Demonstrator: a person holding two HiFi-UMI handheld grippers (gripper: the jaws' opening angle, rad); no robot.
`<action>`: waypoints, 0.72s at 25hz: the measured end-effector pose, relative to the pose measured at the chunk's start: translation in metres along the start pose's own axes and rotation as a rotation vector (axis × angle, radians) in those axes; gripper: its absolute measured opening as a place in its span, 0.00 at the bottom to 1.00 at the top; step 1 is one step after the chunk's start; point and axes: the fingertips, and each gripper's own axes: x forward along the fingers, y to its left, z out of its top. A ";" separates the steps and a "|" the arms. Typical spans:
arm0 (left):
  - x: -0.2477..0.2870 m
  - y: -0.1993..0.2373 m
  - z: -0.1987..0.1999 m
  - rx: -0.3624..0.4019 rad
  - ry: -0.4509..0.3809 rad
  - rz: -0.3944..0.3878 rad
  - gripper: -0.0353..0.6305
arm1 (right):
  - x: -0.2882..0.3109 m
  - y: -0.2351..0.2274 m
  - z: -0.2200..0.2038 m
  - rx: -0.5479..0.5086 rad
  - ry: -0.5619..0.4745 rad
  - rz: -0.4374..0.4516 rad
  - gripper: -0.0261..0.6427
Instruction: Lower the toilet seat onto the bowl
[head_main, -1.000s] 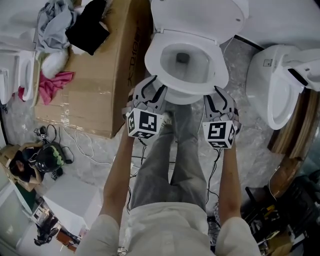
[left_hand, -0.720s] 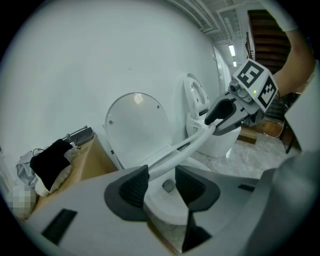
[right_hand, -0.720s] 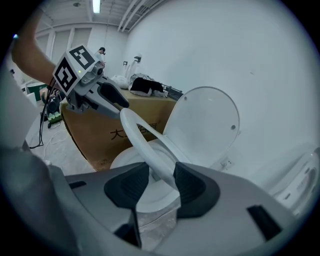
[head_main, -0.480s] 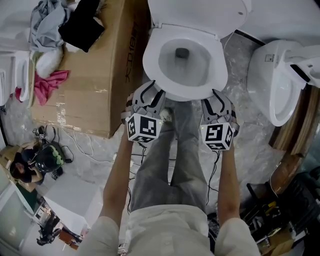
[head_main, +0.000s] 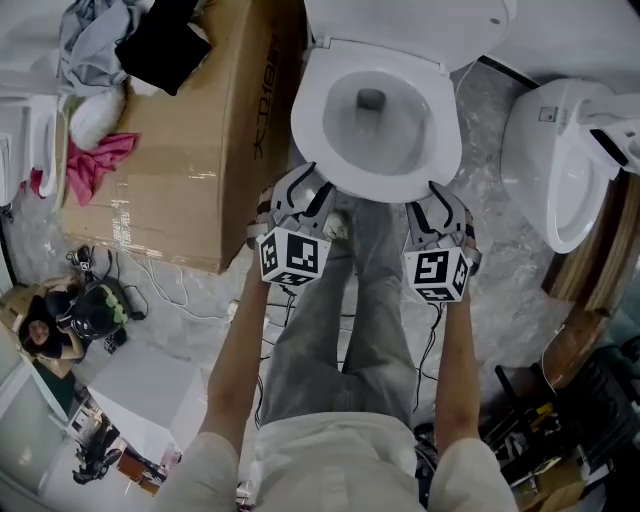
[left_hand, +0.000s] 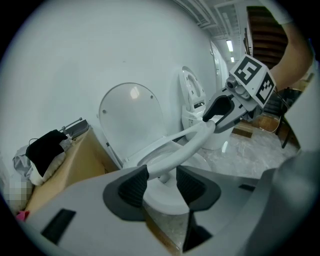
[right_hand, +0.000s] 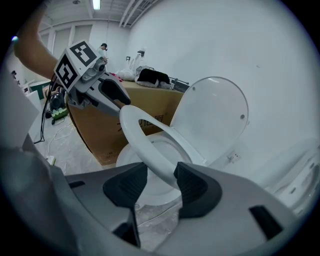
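Note:
The white toilet seat hangs tilted a little above the bowl, with the lid upright behind it. My left gripper is at the seat's front left and my right gripper at its front right. In the left gripper view the seat passes between my left gripper's pads, lying against one pad with a gap to the other. The right gripper view shows the seat the same way in my right gripper. Both pairs of jaws have just been opening.
A large cardboard box with clothes on it stands left of the toilet. A second white toilet stands at the right. Cables trail over the floor. The person's legs stand right before the bowl.
Both grippers have sunk slightly with the seat's front edge, bringing the seat closer to the bowl's rim.

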 end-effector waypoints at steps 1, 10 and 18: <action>0.001 -0.001 -0.002 0.001 0.003 -0.001 0.35 | 0.001 0.002 -0.002 -0.001 0.003 0.002 0.33; 0.005 -0.012 -0.022 0.020 0.043 -0.023 0.36 | 0.009 0.017 -0.018 -0.029 0.038 0.033 0.34; 0.012 -0.021 -0.041 0.035 0.080 -0.046 0.37 | 0.020 0.030 -0.035 -0.041 0.076 0.065 0.37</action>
